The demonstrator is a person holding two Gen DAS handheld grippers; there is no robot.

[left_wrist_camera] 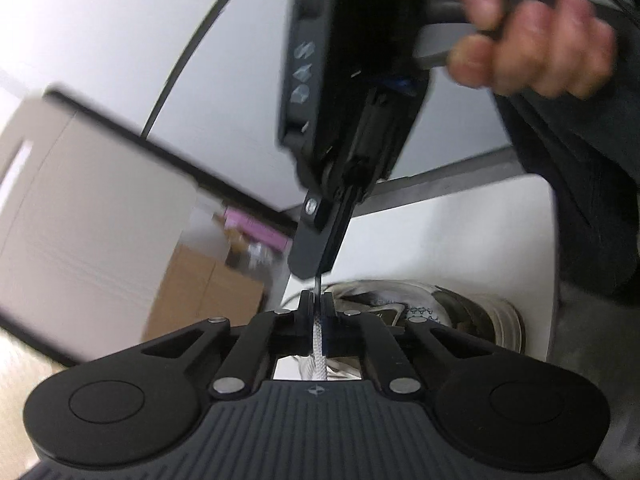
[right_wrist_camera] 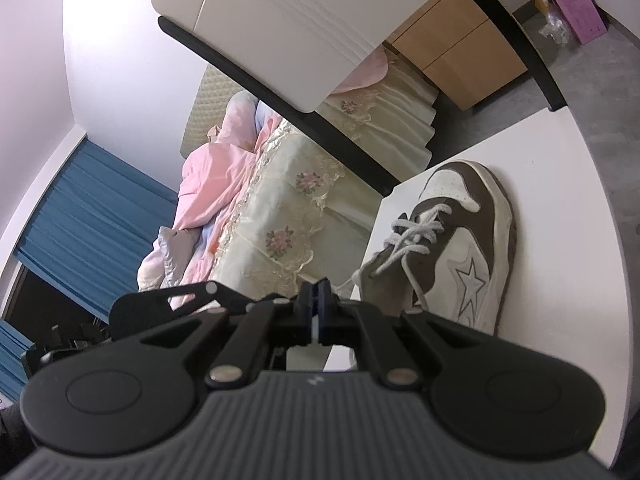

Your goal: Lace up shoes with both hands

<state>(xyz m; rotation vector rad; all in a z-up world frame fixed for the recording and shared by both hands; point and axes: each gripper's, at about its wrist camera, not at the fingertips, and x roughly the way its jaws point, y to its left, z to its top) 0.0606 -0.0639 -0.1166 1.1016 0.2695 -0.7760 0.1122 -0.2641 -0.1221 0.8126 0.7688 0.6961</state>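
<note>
A brown and white sneaker [right_wrist_camera: 452,248] with a star on its side lies on the white table [right_wrist_camera: 560,220], its white laces [right_wrist_camera: 420,224] loosely crossed. In the left wrist view my left gripper [left_wrist_camera: 317,304] is shut on a white lace end [left_wrist_camera: 318,338] that runs up between its pads. From above, my right gripper [left_wrist_camera: 316,272] comes down, held by a hand [left_wrist_camera: 532,52]. It is shut on the thin tip of the same lace [left_wrist_camera: 317,286], just above the left fingertips. In its own view the right gripper [right_wrist_camera: 318,292] stands shut to the left of the shoe's heel.
A white chair back [right_wrist_camera: 280,20] stands close behind the table's edge. Beyond it lie a bed with pink and floral covers [right_wrist_camera: 280,208], a wooden cabinet [right_wrist_camera: 452,48] and a pink box [right_wrist_camera: 576,4] on the floor. A dark sleeve [left_wrist_camera: 580,180] fills the right of the left wrist view.
</note>
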